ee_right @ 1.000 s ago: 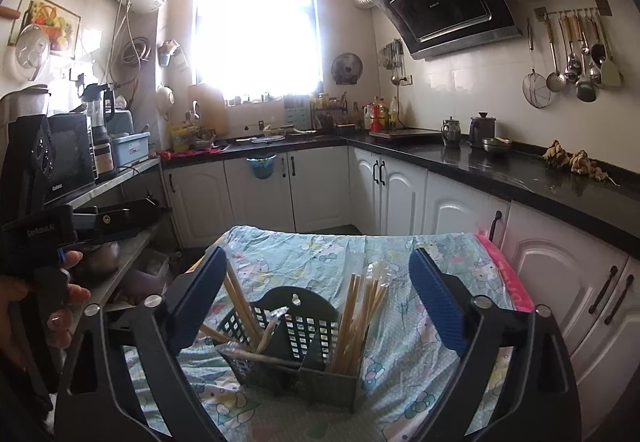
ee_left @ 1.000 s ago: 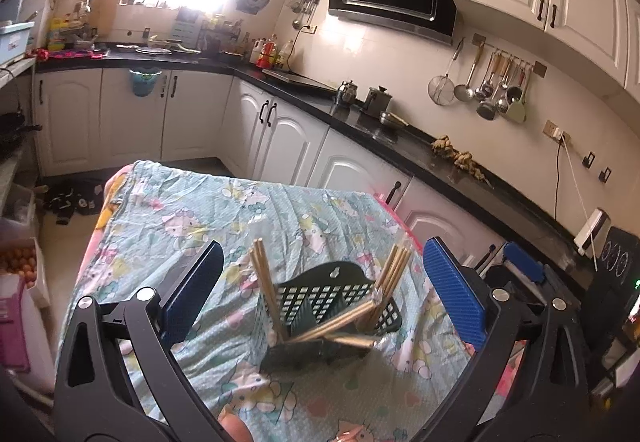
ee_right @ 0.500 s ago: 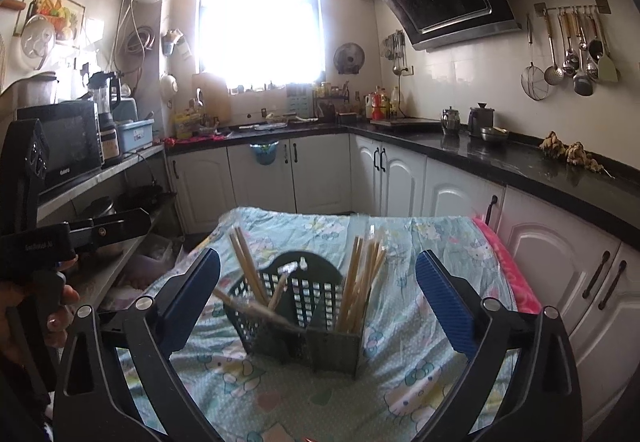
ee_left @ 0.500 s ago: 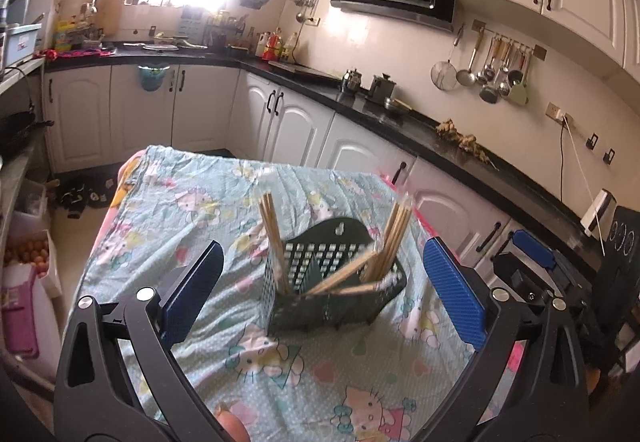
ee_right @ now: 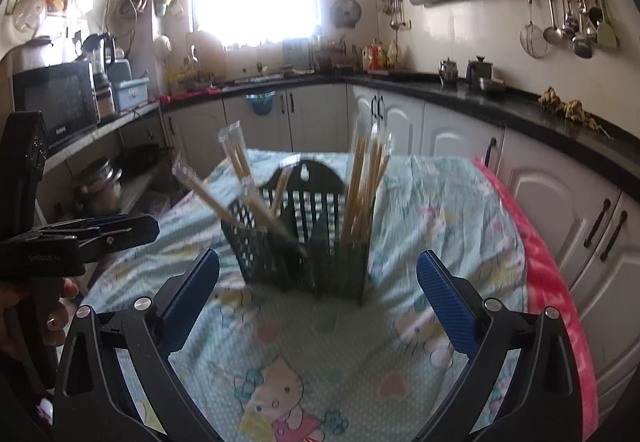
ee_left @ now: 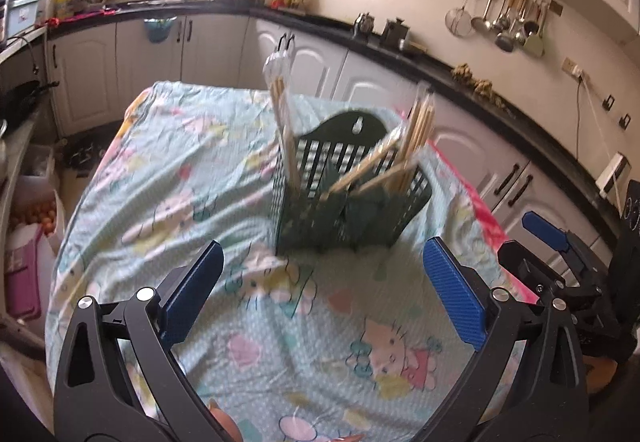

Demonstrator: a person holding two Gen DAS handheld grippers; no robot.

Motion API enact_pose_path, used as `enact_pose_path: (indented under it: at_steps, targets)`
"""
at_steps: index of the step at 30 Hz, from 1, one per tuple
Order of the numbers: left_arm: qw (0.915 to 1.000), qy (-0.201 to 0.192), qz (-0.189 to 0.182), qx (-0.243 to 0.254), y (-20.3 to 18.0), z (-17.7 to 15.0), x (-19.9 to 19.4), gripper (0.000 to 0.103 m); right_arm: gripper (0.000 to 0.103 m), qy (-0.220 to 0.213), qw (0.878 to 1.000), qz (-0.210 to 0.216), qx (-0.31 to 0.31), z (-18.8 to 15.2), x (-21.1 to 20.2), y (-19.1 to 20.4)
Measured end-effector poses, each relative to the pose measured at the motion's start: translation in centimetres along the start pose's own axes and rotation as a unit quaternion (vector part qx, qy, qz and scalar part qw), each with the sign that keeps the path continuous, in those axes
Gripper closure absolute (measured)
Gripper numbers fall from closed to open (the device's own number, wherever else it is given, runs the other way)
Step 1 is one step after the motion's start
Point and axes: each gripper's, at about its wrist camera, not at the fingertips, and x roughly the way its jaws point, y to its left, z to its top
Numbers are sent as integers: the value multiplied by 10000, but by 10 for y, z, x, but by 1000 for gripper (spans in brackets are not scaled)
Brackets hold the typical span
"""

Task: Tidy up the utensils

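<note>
Jaws wide on both: left gripper and right gripper, nothing between the blue pads, each held above the cartoon-print cloth over the table and aimed at the dark green utensil basket, short of it. From the right wrist only: wrapped chopsticks bunched upright in one compartment, others leaning out leftward, and a bare hand gripping the left tool's handle at frame edge. From the left wrist only: the right tool low at far right. Both views blurred.
</note>
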Motion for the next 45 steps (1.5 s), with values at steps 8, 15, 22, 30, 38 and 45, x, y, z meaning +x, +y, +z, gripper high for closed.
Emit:
enact_pose_path:
  at_steps: [8,15,22,30,38,45]
  targets:
    - [9998,15,201,66,-1,-34,8,11,7,241,9996,-100,-45,-32,11,1]
    - [9988,-135,465,95,4,-57,13,11,7,17,9997,-246,-61,-57,14,-1]
    - [9969,-556,557,-52,5,-75,10,11,7,-556,9972,-484,-156,-69,5,0]
    - [9904,-1192,705,-42,4,-73,-2,11,7,-1402,9878,-643,-230,-69,-15,2]
    - [9877,-1368,752,-50,4,-72,-5,11,7,-1448,9870,-655,-222,-73,-17,4]
    - [9871,-1412,755,-89,5,-72,-8,11,7,-1527,9857,-676,-238,-74,-20,7]
